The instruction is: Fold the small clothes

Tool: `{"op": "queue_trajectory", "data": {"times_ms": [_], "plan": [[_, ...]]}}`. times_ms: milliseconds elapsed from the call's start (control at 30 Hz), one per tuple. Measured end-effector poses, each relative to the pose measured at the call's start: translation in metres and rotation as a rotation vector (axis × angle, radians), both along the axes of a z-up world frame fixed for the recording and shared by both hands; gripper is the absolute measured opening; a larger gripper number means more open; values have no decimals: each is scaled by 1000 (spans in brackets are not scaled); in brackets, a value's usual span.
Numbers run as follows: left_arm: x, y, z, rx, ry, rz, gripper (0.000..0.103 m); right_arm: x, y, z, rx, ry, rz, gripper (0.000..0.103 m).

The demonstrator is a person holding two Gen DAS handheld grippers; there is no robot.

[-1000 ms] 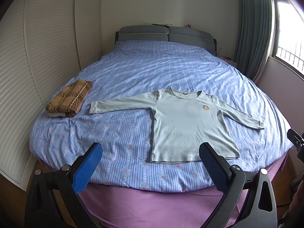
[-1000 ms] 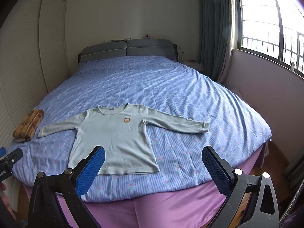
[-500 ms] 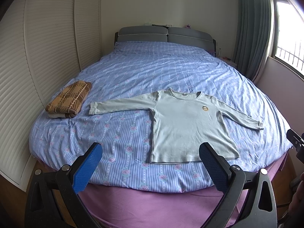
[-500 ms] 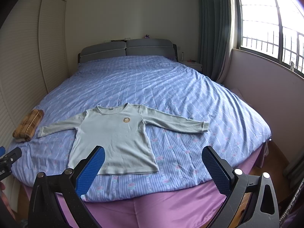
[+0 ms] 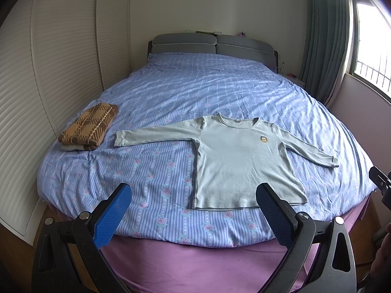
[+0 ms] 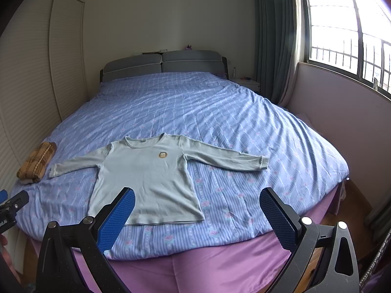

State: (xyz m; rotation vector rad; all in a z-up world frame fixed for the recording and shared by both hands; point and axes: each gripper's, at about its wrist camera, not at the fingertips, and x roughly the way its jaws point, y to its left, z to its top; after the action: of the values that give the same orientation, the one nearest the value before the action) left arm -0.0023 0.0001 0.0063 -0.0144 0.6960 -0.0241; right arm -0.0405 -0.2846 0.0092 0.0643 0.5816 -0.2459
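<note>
Blue pads are facing me on both tools: I am holding the left gripper (image 5: 193,201) and the right gripper (image 6: 196,206) with jaws standing wide, gripping nothing. Beyond them the pale green long-sleeved shirt (image 5: 240,163) is lying flat on the striped blue bedcover (image 6: 220,112), sleeves spread. In the left view its hem is sitting between the jaws, nearer the right finger; in the right view, behind the left finger. Farther left, a folded brown plaid garment (image 5: 89,127) is resting near the sleeve cuff.
</note>
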Motion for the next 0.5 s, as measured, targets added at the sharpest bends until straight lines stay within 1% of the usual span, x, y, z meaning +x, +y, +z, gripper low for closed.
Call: {"op": "queue_trajectory", "data": {"times_ms": [367, 500], "plan": [[0, 1, 0, -3, 2, -1, 103, 0, 0, 0, 2, 0, -3, 102], [5, -7, 3, -5, -3, -9, 103, 1, -1, 0, 0, 0, 1, 102]]}}
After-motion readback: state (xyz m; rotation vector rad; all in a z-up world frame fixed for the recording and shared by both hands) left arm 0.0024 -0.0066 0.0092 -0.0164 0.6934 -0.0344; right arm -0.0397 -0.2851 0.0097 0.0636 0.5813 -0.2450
